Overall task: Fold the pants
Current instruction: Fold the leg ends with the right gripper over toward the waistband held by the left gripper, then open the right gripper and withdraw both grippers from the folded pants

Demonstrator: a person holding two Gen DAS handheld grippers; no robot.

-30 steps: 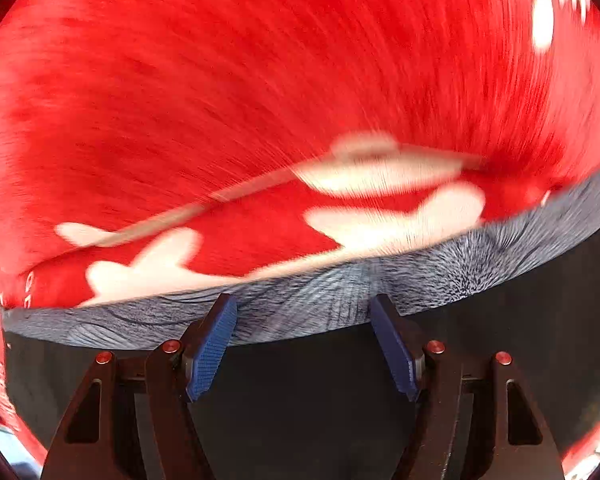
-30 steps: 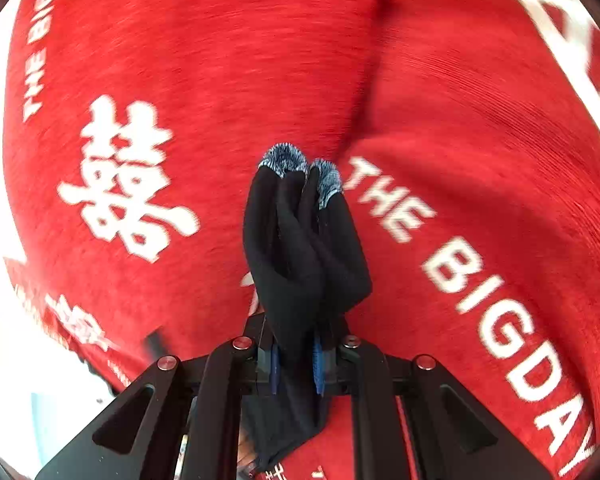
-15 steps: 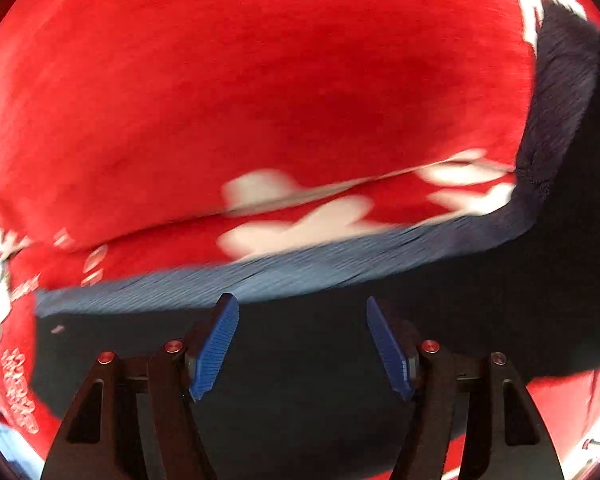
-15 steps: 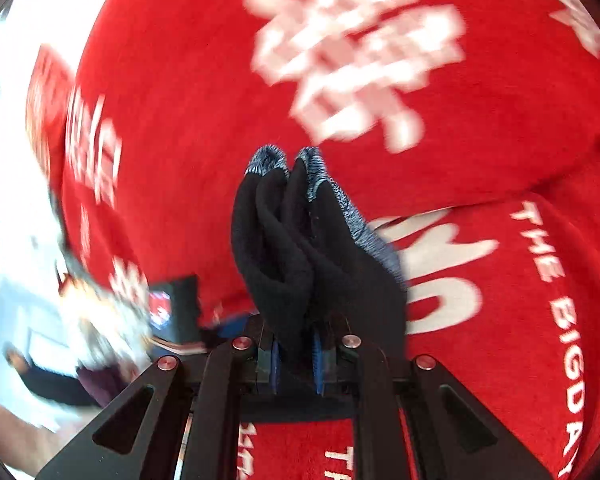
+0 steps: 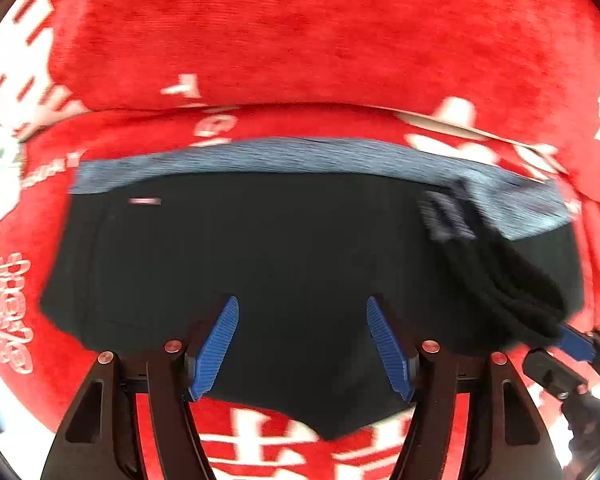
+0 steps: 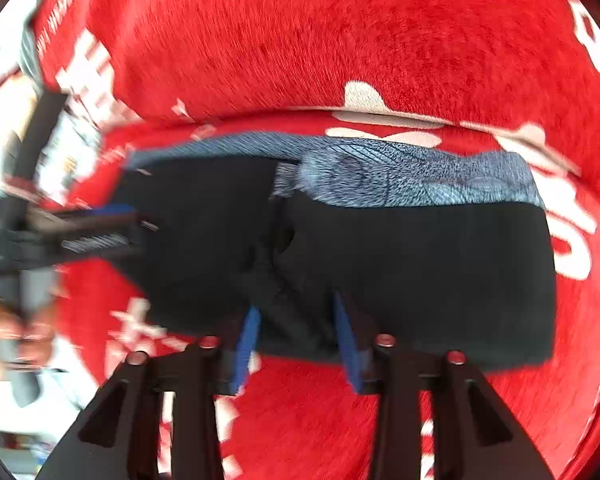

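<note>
The black pants point(image 5: 284, 248) with a blue-grey patterned waistband point(image 5: 300, 156) lie folded on the red cloth; they also show in the right wrist view point(image 6: 420, 272). My left gripper point(image 5: 302, 340) is open and empty just above the black fabric. My right gripper point(image 6: 296, 340) has its jaws parted, with a bunched fold of the pants' cuffs point(image 6: 272, 272) lying loose between them. In the left wrist view the right gripper point(image 5: 572, 344) is at the pants' right edge, at the end of that dark fold point(image 5: 500, 272).
A red plush cloth point(image 5: 300, 40) with white lettering covers the surface under the pants. In the right wrist view the left gripper's body and the person's hand point(image 6: 16, 320) are at the left edge. The cloth's near edge is at the lower left.
The right gripper carried the pinched cuffs over to the waistband and has opened its jaws. The left gripper drew back, so more of the pants now shows.
</note>
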